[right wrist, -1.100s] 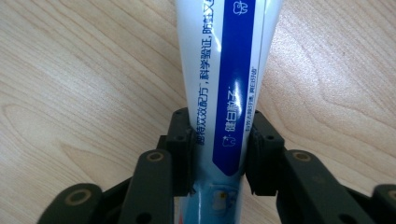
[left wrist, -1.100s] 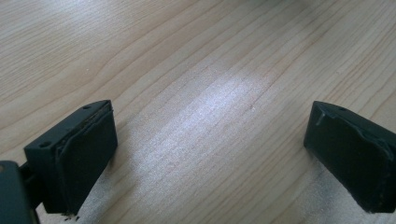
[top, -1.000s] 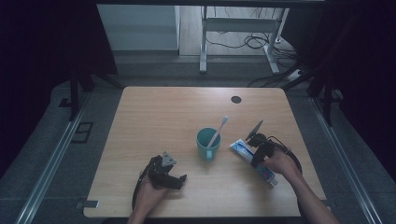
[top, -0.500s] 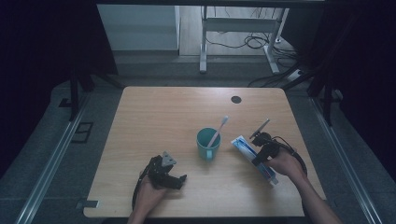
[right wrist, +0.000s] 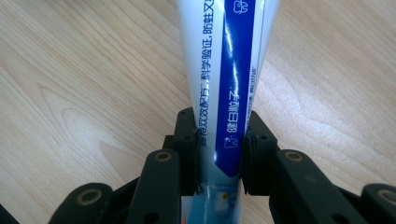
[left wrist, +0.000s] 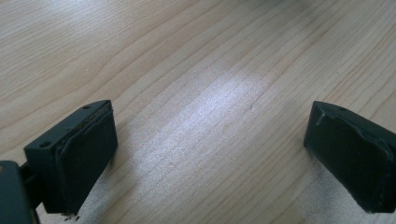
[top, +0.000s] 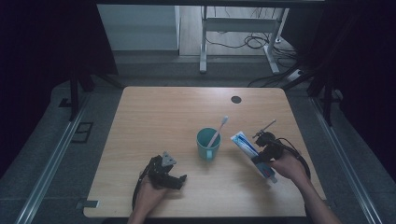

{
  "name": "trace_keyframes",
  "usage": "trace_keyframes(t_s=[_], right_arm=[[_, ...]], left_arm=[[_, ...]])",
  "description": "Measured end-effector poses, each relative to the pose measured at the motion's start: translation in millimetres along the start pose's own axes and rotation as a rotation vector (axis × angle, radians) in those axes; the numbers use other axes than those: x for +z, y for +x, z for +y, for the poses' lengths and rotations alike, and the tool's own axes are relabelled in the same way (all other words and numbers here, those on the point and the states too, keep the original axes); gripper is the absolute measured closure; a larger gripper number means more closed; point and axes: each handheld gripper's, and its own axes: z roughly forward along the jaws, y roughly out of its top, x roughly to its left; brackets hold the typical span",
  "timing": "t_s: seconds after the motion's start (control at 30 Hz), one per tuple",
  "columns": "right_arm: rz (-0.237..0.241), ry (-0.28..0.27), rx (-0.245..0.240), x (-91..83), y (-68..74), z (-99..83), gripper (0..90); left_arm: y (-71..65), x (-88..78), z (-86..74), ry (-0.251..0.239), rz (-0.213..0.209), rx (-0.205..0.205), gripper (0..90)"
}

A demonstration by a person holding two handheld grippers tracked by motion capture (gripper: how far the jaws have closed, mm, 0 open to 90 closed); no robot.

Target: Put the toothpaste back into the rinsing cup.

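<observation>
A white and blue toothpaste tube (top: 246, 145) is held off the table at the right, and my right gripper (top: 265, 153) is shut on it. In the right gripper view the tube (right wrist: 229, 79) runs up between the two black jaws, which press on both its sides near the lower end. A teal cup (top: 208, 142) stands mid-table with a white toothbrush (top: 218, 130) leaning in it, just left of the tube. My left gripper (top: 173, 179) rests near the front left of the table, open, with bare wood between its pads (left wrist: 81, 154).
The wooden table (top: 168, 116) has a small dark round spot (top: 236, 99) near its far right. Beyond the far edge stand a metal desk frame (top: 243, 28) and cables on the floor. Rails run along both sides of the table.
My right gripper has lifted slightly with the toothpaste tube, whose far end now sits closer to the cup. The left gripper has stayed where it was.
</observation>
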Motion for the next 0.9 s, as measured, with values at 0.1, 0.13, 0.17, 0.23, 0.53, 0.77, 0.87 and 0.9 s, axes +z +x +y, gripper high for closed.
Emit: trace_keyframes(t_s=[0.1,0.13,0.17,0.23,0.53,0.77,0.87,0.9], right_arm=[[0.001,-0.029,-0.005,-3.8,1.7,-1.3,71.1],[0.001,-0.038,-0.007,-4.7,2.1,-1.6,71.1],[0.0,-0.051,-0.009,-6.3,2.8,-2.2,71.1],[0.002,-0.075,-0.011,-8.3,3.7,-3.2,71.1],[0.028,-0.186,-0.013,-18.4,7.8,-7.4,71.2],[0.035,-0.256,-0.017,-22.2,9.1,-11.1,71.2],[0.036,-0.294,-0.019,-23.1,10.3,-12.6,71.2],[0.038,-0.311,-0.02,-23.7,11.2,-13.1,71.3]], left_arm=[[0.0,0.0,0.0,0.0,0.0,0.0,2.8],[0.0,0.0,0.0,0.0,0.0,0.0,2.8],[0.0,0.0,0.0,0.0,0.0,0.0,2.8],[0.0,0.0,0.0,0.0,0.0,0.0,2.8],[0.0,0.0,0.0,0.0,0.0,0.0,2.8],[-0.2,0.2,0.0,-0.003,0.001,-0.003,2.8],[-0.2,0.2,0.0,-0.003,0.001,-0.003,2.8],[-0.1,0.2,0.0,-0.003,0.001,-0.002,2.8]])
